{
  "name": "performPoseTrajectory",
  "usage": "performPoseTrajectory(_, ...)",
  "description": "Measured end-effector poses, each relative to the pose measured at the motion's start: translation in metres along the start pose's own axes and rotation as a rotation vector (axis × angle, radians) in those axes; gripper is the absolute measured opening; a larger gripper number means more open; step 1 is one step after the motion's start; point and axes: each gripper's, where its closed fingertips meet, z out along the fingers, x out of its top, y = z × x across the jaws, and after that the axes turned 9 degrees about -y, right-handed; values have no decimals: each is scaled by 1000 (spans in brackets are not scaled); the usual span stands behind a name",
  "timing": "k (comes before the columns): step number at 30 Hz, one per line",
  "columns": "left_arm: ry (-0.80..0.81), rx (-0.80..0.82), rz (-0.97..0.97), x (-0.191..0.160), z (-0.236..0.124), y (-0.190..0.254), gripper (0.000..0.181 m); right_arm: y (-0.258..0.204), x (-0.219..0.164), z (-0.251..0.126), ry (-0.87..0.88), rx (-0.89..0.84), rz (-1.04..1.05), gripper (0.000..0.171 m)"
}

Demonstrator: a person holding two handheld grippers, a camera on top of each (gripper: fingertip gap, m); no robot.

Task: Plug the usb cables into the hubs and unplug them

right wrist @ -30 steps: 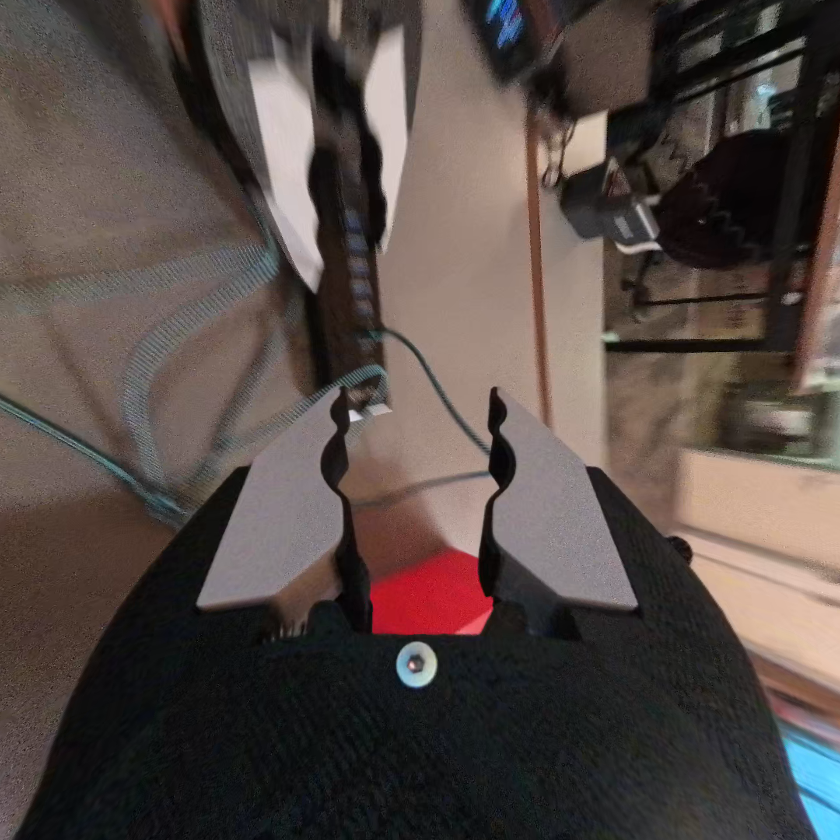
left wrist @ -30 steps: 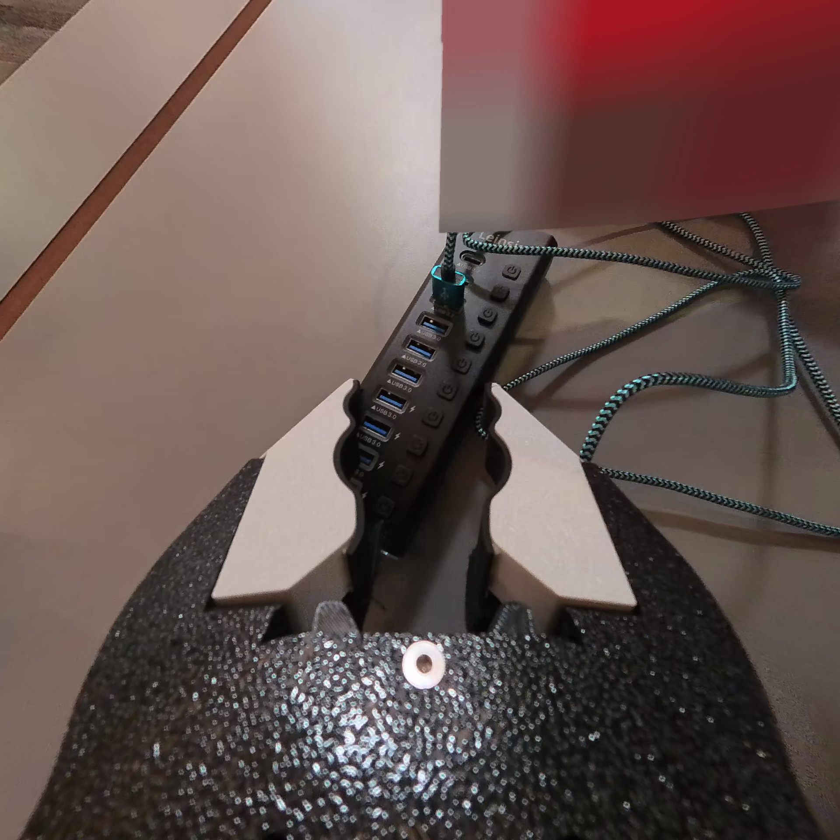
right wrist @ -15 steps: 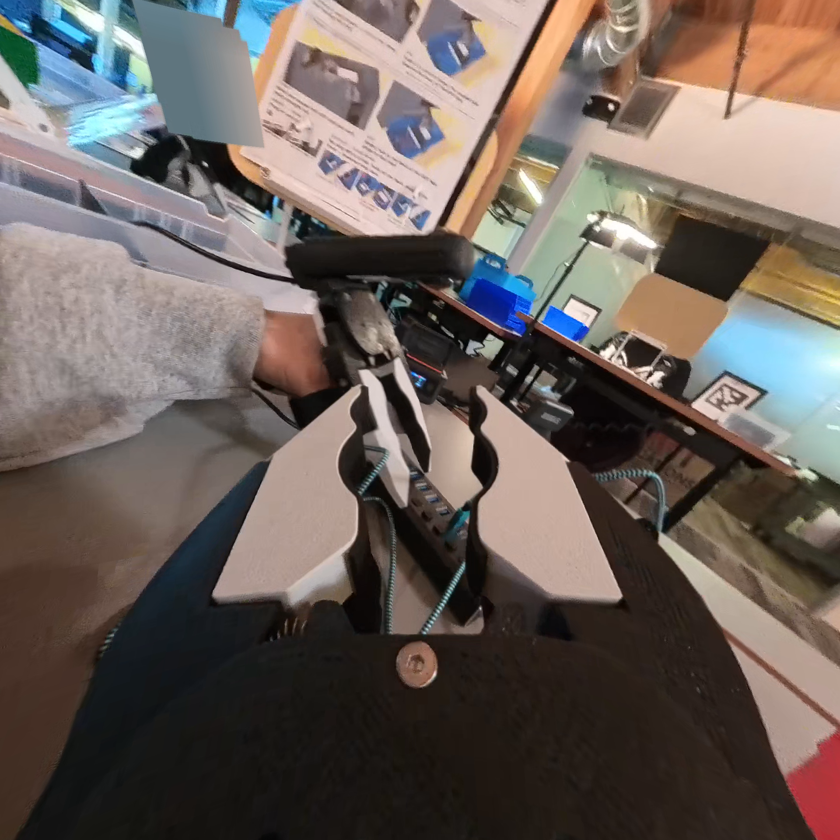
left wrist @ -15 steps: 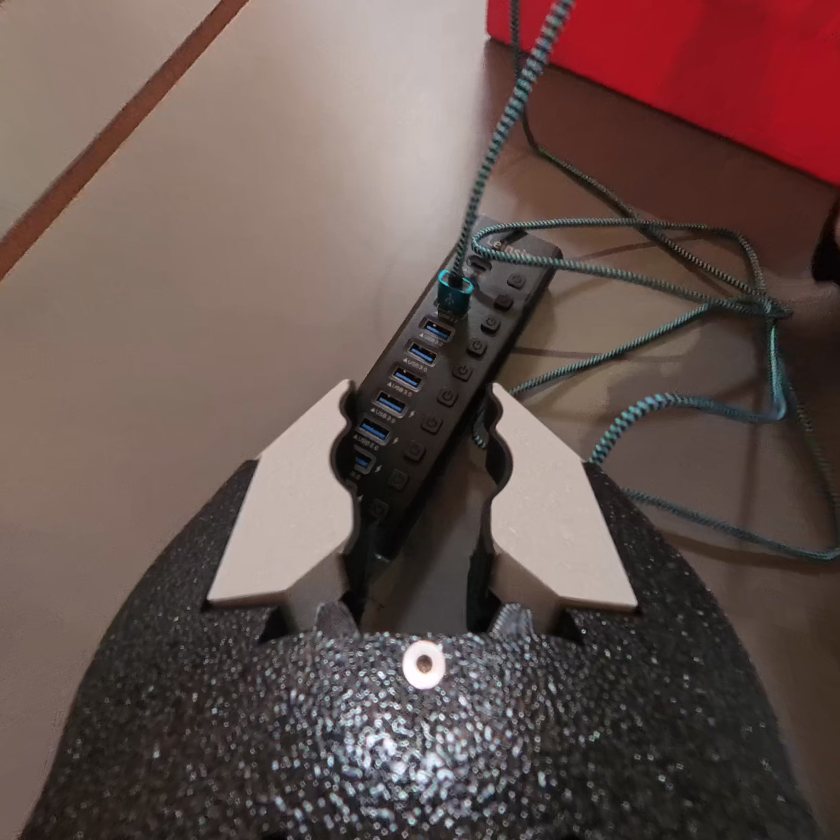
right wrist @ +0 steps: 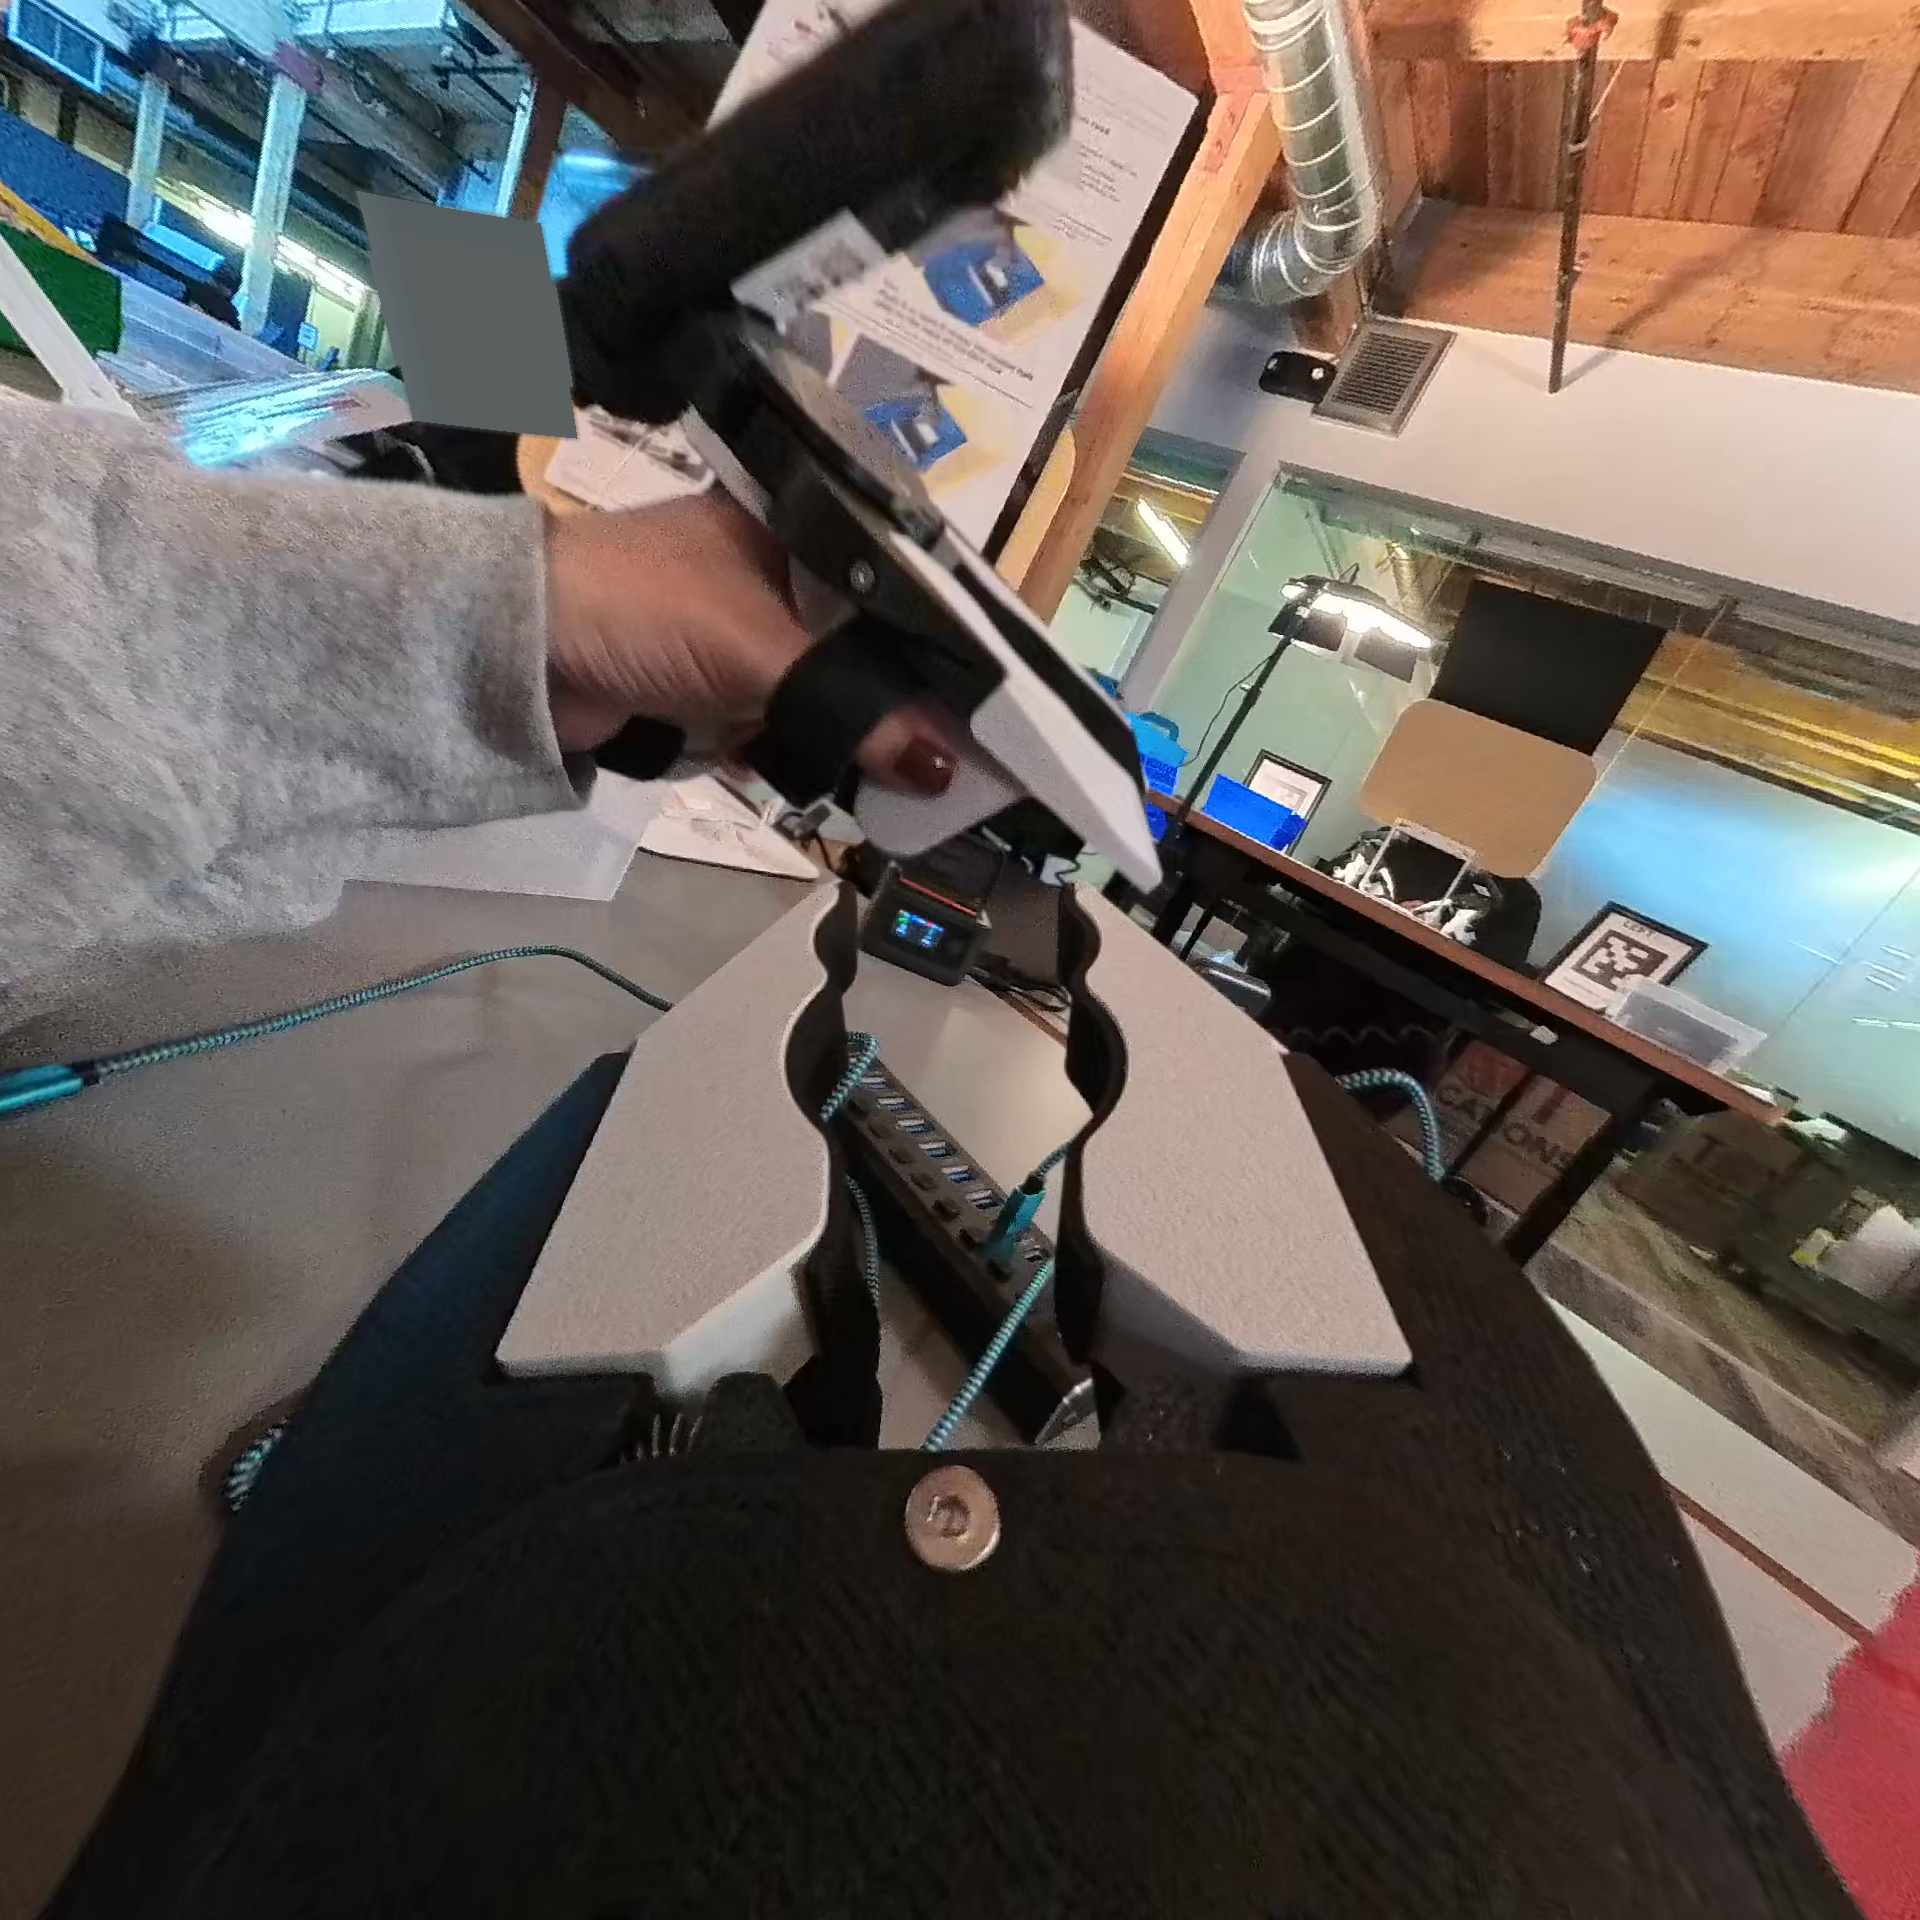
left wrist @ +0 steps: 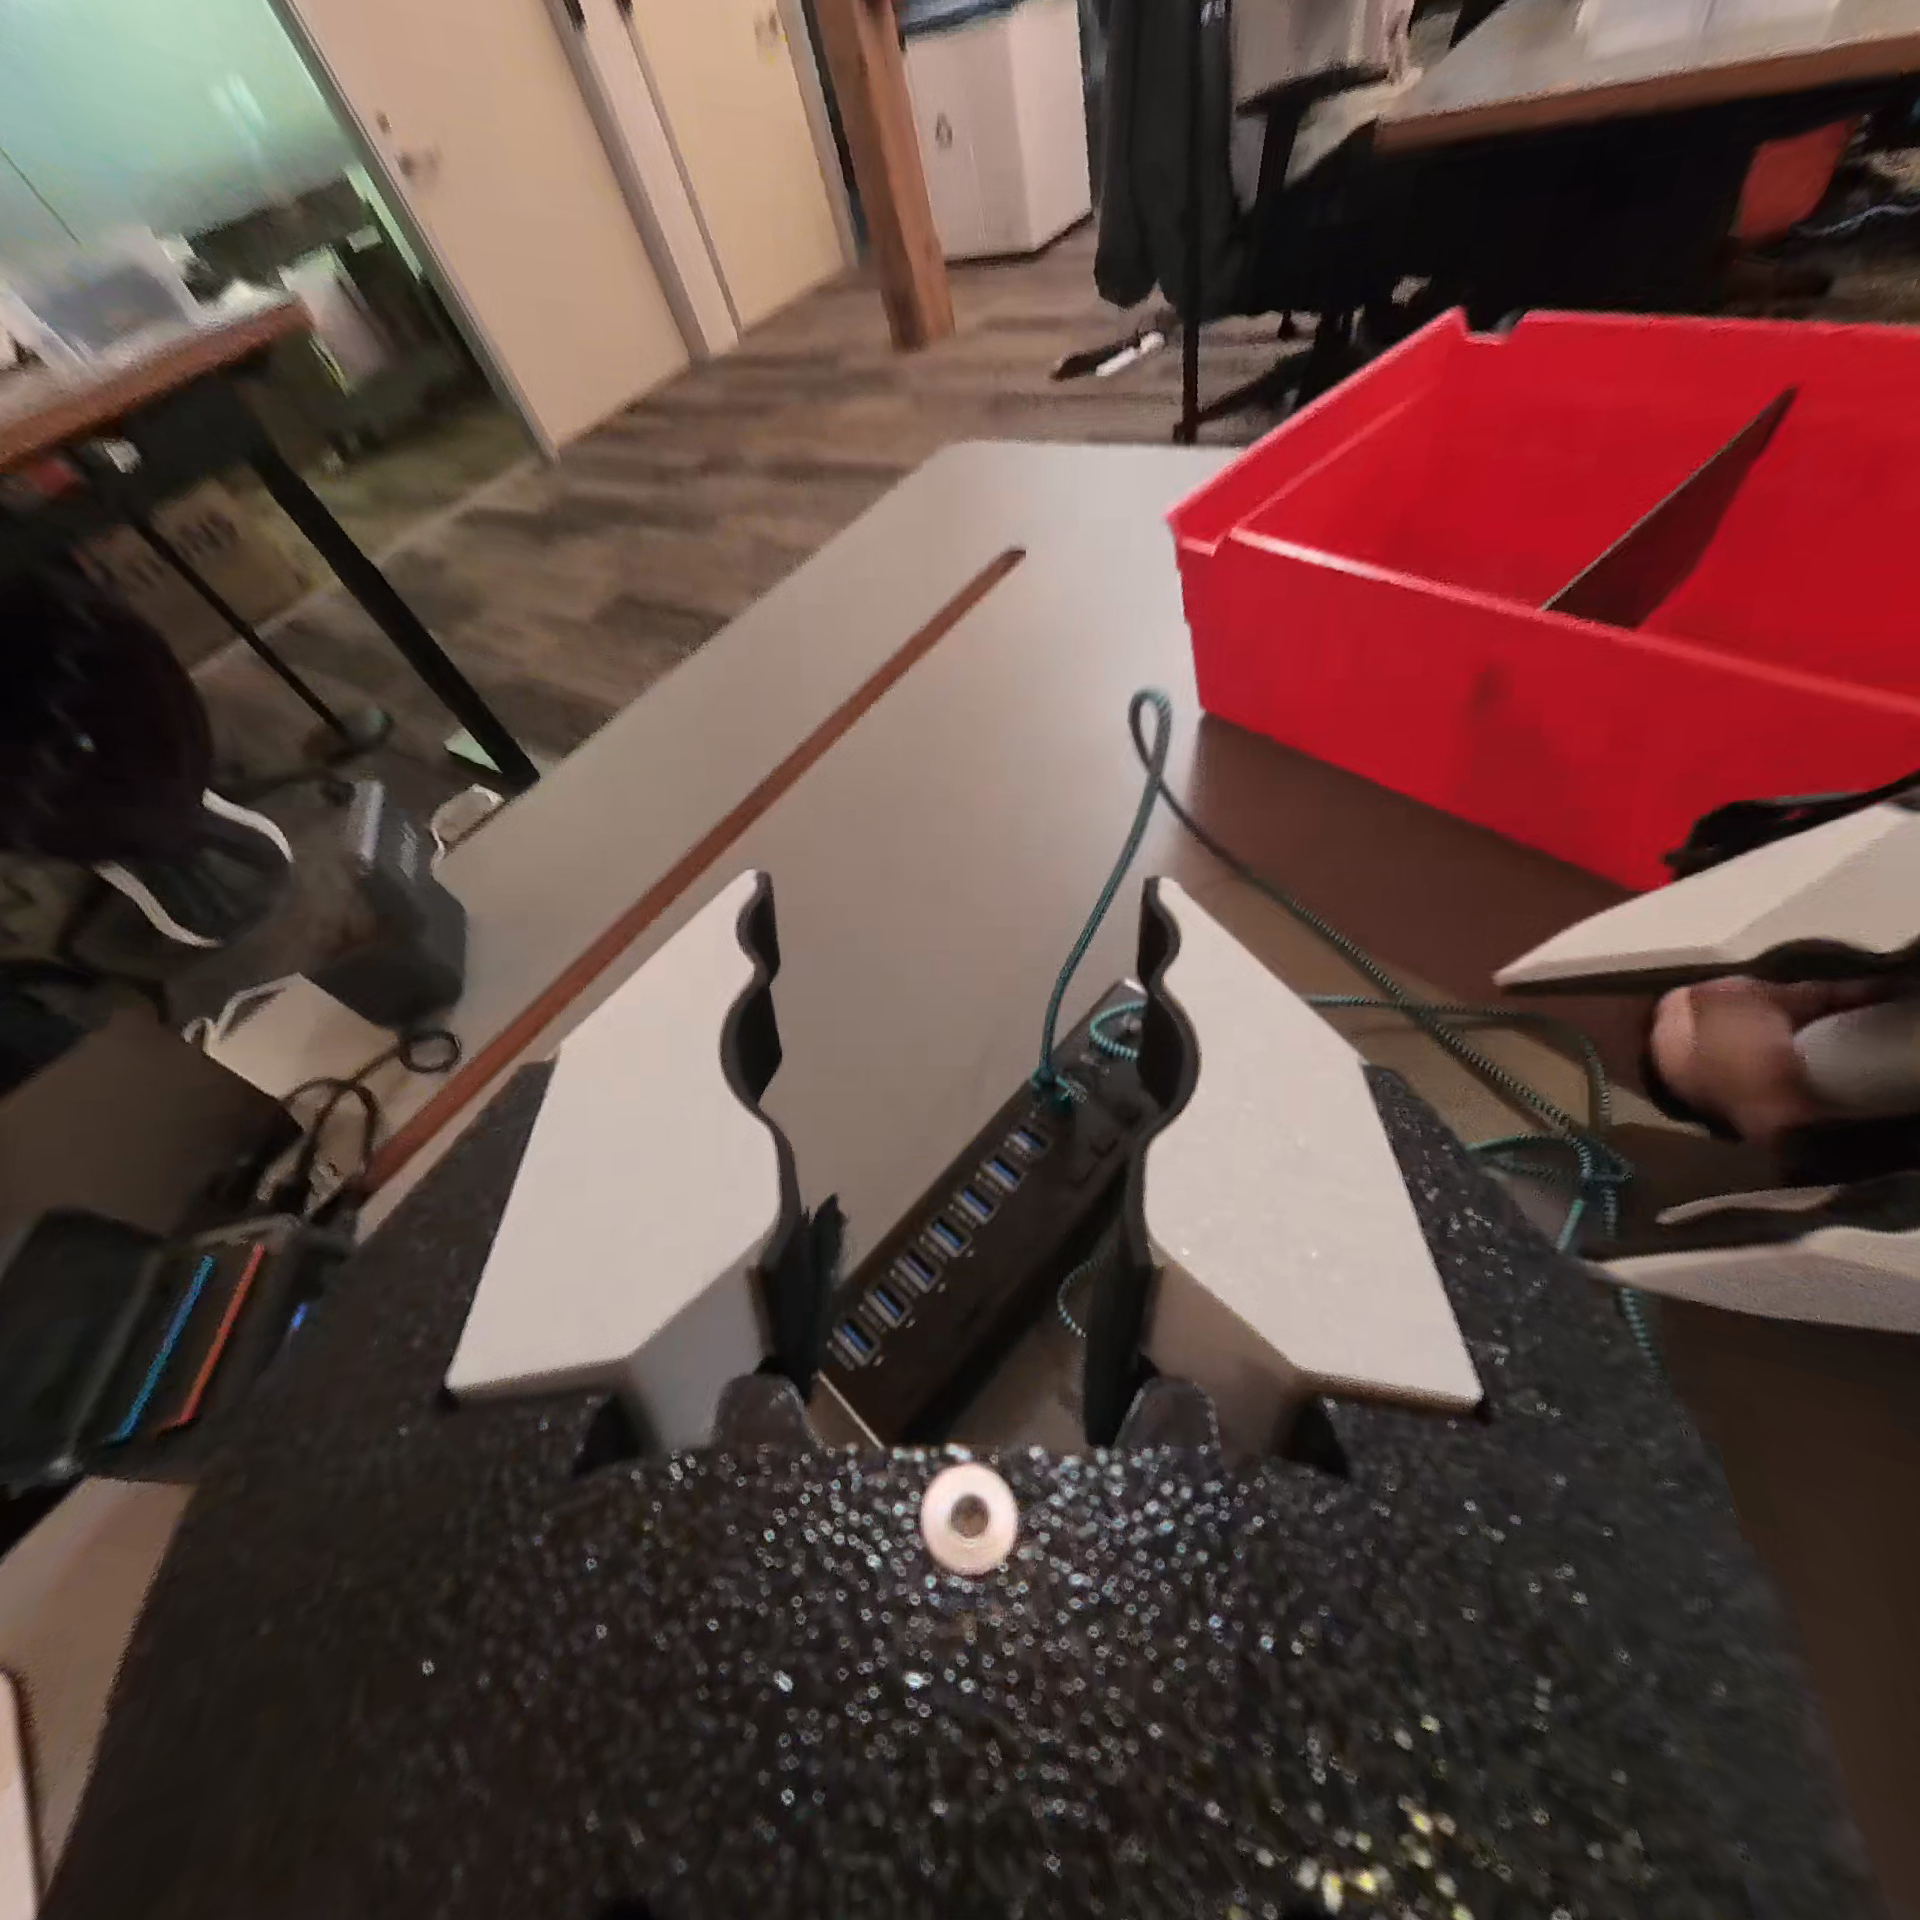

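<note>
A long black USB hub (left wrist: 987, 1226) with a row of blue ports lies on the grey table. One teal braided cable's plug (left wrist: 1051, 1083) stands in a port near its far end. My left gripper (left wrist: 956, 914) is open and empty, held above the hub's near end. My right gripper (right wrist: 961, 914) is open and empty, low over the hub's (right wrist: 935, 1174) other end, with the plugged cable's plug (right wrist: 1013, 1210) and its cord (right wrist: 987, 1351) showing between the fingers. The right gripper also shows in the left wrist view (left wrist: 1714, 1101). A loose teal plug (right wrist: 42, 1086) lies on the table at left.
A red bin (left wrist: 1558, 582) with a divider stands at the table's far right. Loops of teal cable (left wrist: 1538, 1132) lie beside the hub. A hand in a grey sleeve (right wrist: 260, 675) holds the left gripper (right wrist: 935, 644) above the hub. The table edge (left wrist: 727, 821) drops to floor at left.
My left gripper has lifted up and back from around the hub and tilted towards the room. My right gripper has swung round to face the hub and narrowed a little.
</note>
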Motion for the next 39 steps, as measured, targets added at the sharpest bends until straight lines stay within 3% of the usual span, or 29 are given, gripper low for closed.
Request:
performPoseTrajectory(9,97,39,82,30,-30,5,68,-1,0,-1,6,20,33,36)
performPoseTrajectory(16,257,62,-34,53,-78,13,66,-1,2,-3,10,11,20,36)
performPoseTrajectory(18,278,3,-74,50,-89,29,66,1,2,-4,12,8,30,36)
performPoseTrajectory(21,274,22,-68,45,-125,38,66,2,3,-4,15,6,41,36)
performPoseTrajectory(24,254,203,-43,33,-188,18,62,2,6,-6,23,6,36,35)
performPoseTrajectory(27,89,441,-122,-15,-251,-18,61,2,8,-6,23,5,25,35)
performPoseTrajectory(31,-331,610,-286,-129,-305,-51,54,-1,12,-8,36,9,14,35)
performPoseTrajectory(35,-570,514,-456,-225,-305,-53,55,-7,13,-7,34,24,-7,35)
performPoseTrajectory(39,-678,454,-528,-275,-292,-51,51,-10,13,-7,26,31,-27,34)
